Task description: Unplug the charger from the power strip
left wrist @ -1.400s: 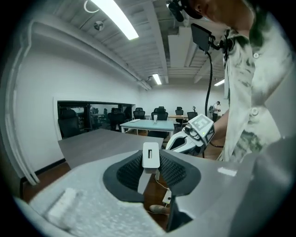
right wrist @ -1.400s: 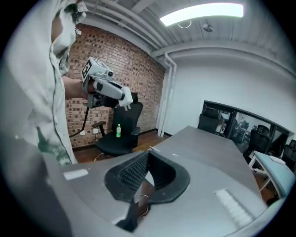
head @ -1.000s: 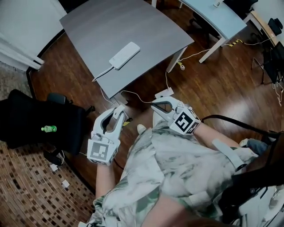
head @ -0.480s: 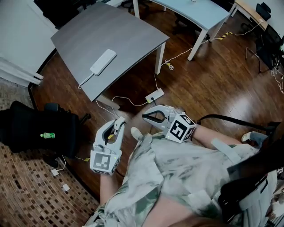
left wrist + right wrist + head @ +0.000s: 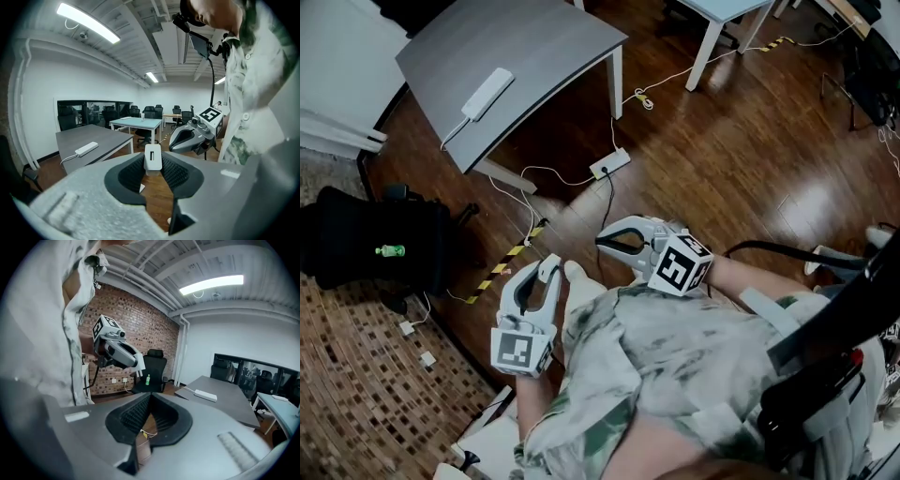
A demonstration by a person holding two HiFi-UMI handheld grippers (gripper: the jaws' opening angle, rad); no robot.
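Observation:
My left gripper (image 5: 547,270) is shut on a small white charger (image 5: 153,158), which stands upright between the ribbed pads with its slot facing the camera. The charger is free of the white power strip (image 5: 487,92), which lies on the grey table (image 5: 546,42) at the far upper left, its cable trailing off the edge. In the left gripper view the strip (image 5: 86,149) sits well beyond the jaws. My right gripper (image 5: 602,240) is shut on nothing and hangs beside the left one over the wooden floor. The right gripper view shows its tips meeting (image 5: 149,398) and the left gripper (image 5: 123,354) opposite.
A white floor socket (image 5: 610,163) with cables lies under the table's near corner. A black office chair (image 5: 366,248) carrying a green bottle (image 5: 390,250) stands at left. Yellow-black tape (image 5: 502,264) marks the floor. A pale table (image 5: 136,123) stands farther back.
Both grippers have drawn back from the grey table, which has slid toward the upper left of the head view. The left gripper keeps the charger; the right stays shut.

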